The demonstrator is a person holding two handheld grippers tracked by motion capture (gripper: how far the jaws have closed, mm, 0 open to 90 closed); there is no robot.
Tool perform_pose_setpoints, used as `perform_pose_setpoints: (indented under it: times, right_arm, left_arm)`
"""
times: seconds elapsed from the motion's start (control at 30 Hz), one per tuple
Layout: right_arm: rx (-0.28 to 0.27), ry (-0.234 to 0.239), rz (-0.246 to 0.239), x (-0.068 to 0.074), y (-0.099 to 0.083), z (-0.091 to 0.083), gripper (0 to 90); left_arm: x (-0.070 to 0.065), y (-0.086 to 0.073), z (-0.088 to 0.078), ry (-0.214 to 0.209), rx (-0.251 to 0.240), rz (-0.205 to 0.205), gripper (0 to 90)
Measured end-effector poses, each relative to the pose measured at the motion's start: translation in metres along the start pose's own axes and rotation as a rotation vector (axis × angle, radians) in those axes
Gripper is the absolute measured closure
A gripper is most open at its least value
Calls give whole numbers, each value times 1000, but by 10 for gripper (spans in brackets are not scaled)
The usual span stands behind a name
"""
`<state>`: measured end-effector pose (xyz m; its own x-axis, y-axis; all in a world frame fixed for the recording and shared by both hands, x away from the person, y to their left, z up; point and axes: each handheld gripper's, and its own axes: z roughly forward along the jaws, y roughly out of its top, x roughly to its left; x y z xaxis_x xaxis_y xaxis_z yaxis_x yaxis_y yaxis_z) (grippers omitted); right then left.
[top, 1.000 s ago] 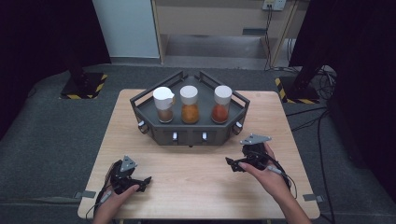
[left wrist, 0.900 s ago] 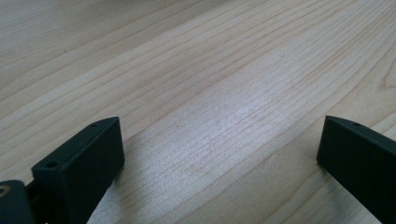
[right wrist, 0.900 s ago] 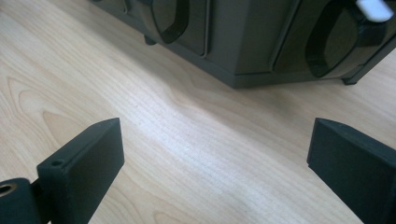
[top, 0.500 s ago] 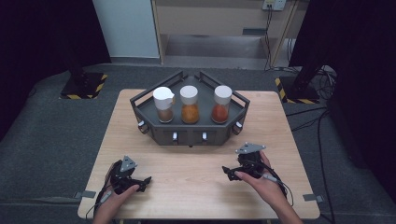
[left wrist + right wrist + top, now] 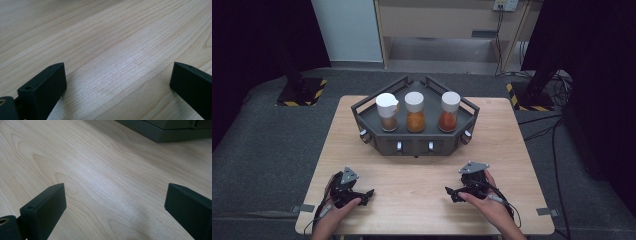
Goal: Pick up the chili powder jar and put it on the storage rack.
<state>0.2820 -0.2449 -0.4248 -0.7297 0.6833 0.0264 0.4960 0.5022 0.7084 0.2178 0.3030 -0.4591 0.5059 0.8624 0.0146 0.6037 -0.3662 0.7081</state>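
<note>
Fingers point(image 5: 42, 86) of the left gripper point(image 5: 353, 192) are spread wide with nothing but bare wood grain between them, and the right gripper point(image 5: 460, 188) has its fingers point(image 5: 43, 206) parted just as wide, also empty, both low over the near part of the tabletop point(image 5: 412, 180). Each gripper sits in one of the person's hands near the front edge, well apart from the other, with the left at the near left corner and the right at the near right. Farther back, at the middle of the tabletop, the dark angular rack point(image 5: 414, 145) carries three white-capped spice jars point(image 5: 414, 112) standing upright in a row, well away from both grippers.
</note>
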Motion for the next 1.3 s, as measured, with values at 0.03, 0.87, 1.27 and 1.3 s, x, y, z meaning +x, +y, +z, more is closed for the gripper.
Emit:
perform_pose_setpoints:
  times: [0.03,0.87,1.27,1.3]
  right_arm:
    - [0,0,2,1,-1,1,39]
    - [-4,-15,-8,21,-25,27,14]
    - [-24,-22,-3,23,-30,27,8]
    - [-24,-22,-2,23,-30,27,9]
  left_arm:
    - [0,0,0,0,0,0,0]
    - [-1,0,0,2,-1,-1,0]
    - [-1,0,0,4,-1,-3,0]
    - [-1,0,0,4,-1,-3,0]
